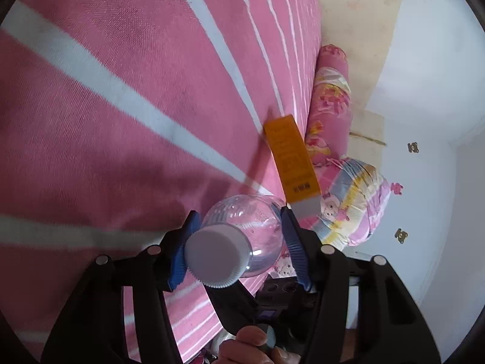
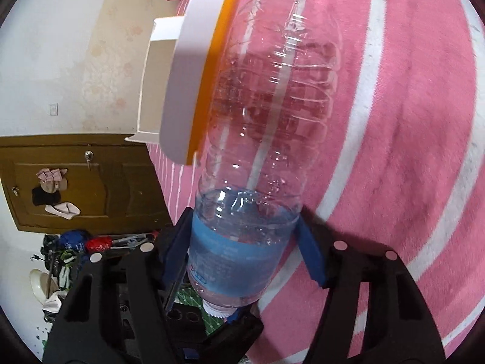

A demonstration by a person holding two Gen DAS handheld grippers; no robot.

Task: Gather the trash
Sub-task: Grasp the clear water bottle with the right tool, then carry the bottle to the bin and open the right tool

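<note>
Right wrist: both tongs [image 2: 245,236] [image 1: 239,236] clamp one bottle [image 2: 260,121] over bedspread [image 2: 394,121].

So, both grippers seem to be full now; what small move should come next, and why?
Probably lift both grippers clear of the pink bed and turn to look for a bin. The left gripper is shut on a white-capped bottle, the right gripper on a blue-labelled bottle, so neither can take the orange box nearby. No bin is in view.
</note>
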